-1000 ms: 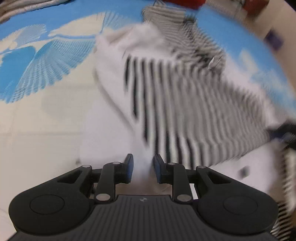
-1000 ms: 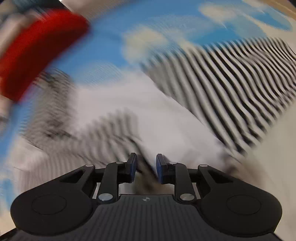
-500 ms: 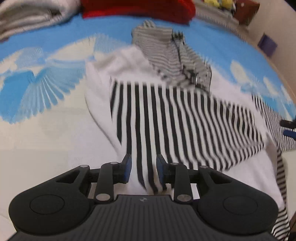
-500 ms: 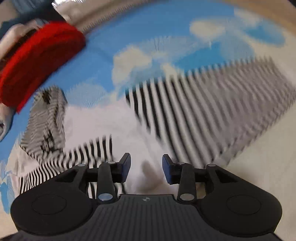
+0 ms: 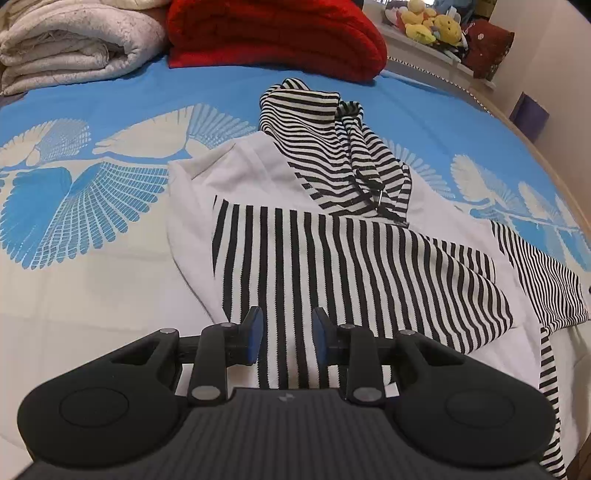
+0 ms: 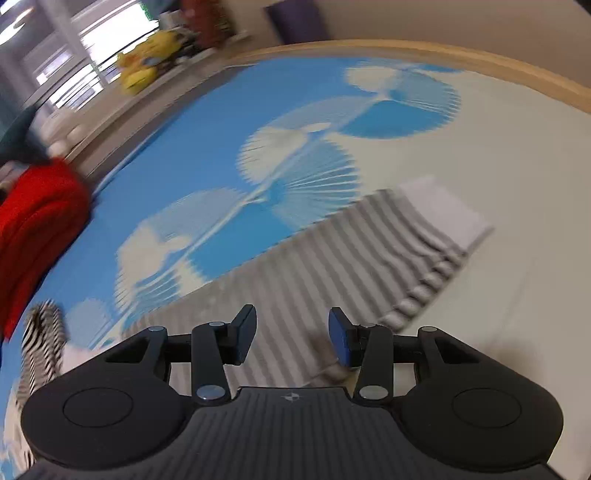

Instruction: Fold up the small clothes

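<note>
1. Left gripper (image 5: 286,338): jaws stand a little apart, pointing down over the striped panel of the hoodie (image 5: 332,266). No cloth is seen between the pads, and nothing is pinched.

2. Right gripper (image 6: 291,339): jaws have just been opening and now stand spread, with nothing between them. This view is blurred. Below and ahead of the fingers lies a striped sleeve (image 6: 332,266) with a plain white cuff at its far end, flat on the bedspread.

3. Hoodie — a white garment with black-and-white stripes, spread on the bedspread (image 5: 92,206) just ahead of the left gripper. A striped panel is folded across the white body, its stripes running away from the camera. The striped hood (image 5: 317,133) lies bunched at the far end, cords trailing over it. A second striped part extends off to the right edge of the left wrist view.

4. Bedspread: blue and cream with a fan-shaped leaf print; it covers the whole work surface.

5. Surroundings — a red blanket (image 5: 273,33) and a folded pale quilt (image 5: 74,48) sit at the far edge of the bed. Yellow soft toys (image 5: 432,26) stand on a ledge behind.
</note>
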